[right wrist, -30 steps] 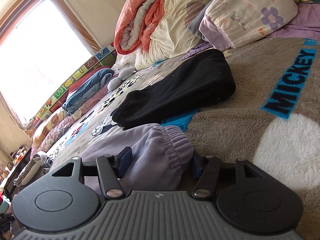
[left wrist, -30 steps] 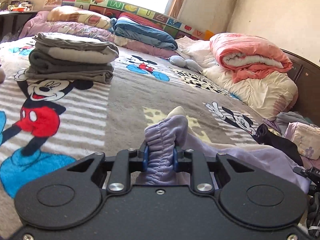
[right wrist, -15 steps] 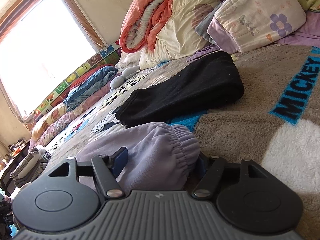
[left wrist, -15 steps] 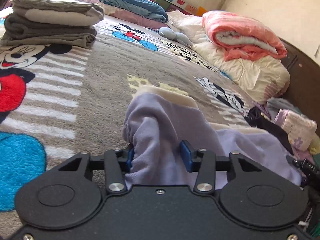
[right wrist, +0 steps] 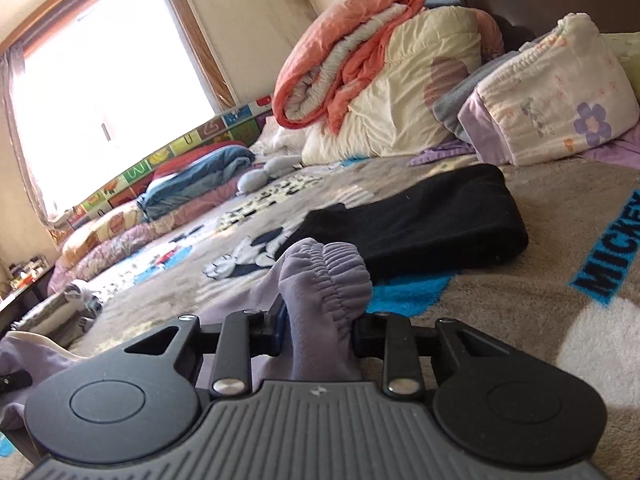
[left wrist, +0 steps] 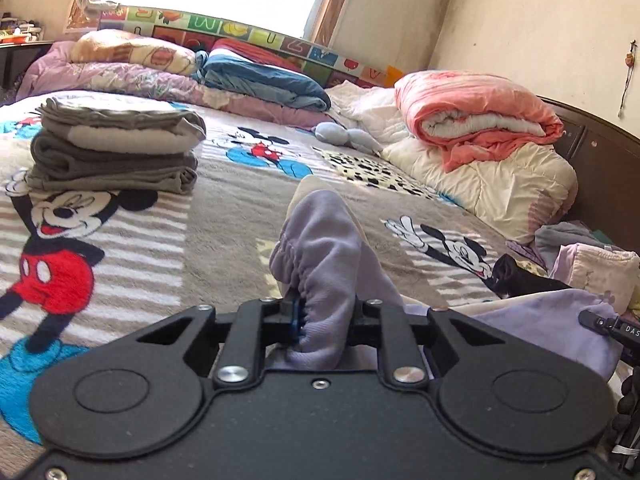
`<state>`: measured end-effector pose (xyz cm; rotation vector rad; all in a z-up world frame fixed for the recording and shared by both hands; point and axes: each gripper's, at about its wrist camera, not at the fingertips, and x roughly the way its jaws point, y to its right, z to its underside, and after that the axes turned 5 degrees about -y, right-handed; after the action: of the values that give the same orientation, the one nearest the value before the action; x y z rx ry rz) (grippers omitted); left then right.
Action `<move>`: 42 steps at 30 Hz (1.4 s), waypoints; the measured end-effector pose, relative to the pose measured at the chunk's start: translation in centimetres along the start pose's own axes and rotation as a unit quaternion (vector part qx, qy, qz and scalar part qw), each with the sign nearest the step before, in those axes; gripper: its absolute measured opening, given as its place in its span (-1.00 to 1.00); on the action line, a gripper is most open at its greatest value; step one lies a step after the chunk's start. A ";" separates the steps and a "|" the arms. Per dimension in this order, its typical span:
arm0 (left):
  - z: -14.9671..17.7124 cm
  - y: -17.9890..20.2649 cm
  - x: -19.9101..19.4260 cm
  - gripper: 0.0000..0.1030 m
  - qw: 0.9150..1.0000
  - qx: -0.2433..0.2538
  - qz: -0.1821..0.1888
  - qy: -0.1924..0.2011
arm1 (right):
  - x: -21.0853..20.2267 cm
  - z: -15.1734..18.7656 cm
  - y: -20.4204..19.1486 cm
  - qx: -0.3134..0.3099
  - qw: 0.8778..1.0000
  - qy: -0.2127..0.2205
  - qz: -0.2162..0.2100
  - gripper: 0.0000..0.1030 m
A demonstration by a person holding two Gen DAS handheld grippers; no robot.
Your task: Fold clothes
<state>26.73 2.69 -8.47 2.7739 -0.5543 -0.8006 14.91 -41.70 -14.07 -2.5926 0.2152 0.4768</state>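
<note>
A lavender garment (left wrist: 320, 248) with an elastic hem lies on the Mickey Mouse blanket (left wrist: 120, 240) that covers the bed. My left gripper (left wrist: 325, 320) is shut on one gathered end, which bunches up between the fingers. The rest of the cloth trails off to the right. In the right wrist view, my right gripper (right wrist: 319, 330) is shut on another gathered elastic end of the lavender garment (right wrist: 326, 276), held just above the blanket (right wrist: 520, 320).
A stack of folded grey clothes (left wrist: 116, 152) sits at the left of the bed. A folded black garment (right wrist: 432, 224) lies just beyond the right gripper. An orange and cream quilt pile (left wrist: 476, 120) and a flowered pillow (right wrist: 560, 96) line the headboard side. More bedding lies under the window.
The left gripper opened on the cloth half a second ago and has shut on it again. The right gripper, open around the elastic end before, has shut on it and risen.
</note>
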 end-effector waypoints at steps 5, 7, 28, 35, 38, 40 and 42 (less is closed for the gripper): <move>-0.9 -4.0 -2.3 -0.73 0.998 -0.035 -0.045 0.029 | -0.1 -1.1 -4.0 -0.041 0.998 0.031 -0.045 -0.41; -1.2 -5.9 -2.9 -0.73 0.996 -0.053 -0.065 0.039 | 0.8 -1.2 -5.1 -0.043 0.997 0.030 -0.060 -0.41; -0.1 -10.0 0.2 0.08 0.988 -0.083 -0.120 -0.049 | 8.4 -1.4 -5.5 -0.009 0.988 -0.126 -0.091 0.06; -2.4 -10.4 -1.5 0.08 0.985 -0.064 -0.156 -0.037 | 9.3 -3.8 -4.7 -0.025 0.987 -0.127 -0.097 0.15; -3.6 -10.1 -1.9 0.08 0.986 -0.047 -0.156 -0.031 | 9.7 -4.8 -5.5 -0.065 0.983 -0.138 -0.102 0.18; -4.3 -10.0 -2.2 0.08 0.987 -0.040 -0.155 -0.026 | 9.9 -5.3 -6.6 -0.098 0.980 -0.142 -0.102 0.18; -4.8 -10.1 -2.4 0.09 0.985 -0.038 -0.167 -0.025 | 10.1 -5.9 -7.7 -0.128 0.976 -0.144 -0.101 0.17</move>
<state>30.45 13.26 -6.25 2.8192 -0.0612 -0.9379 27.85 -38.63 -9.62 -2.7094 -0.2210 0.8403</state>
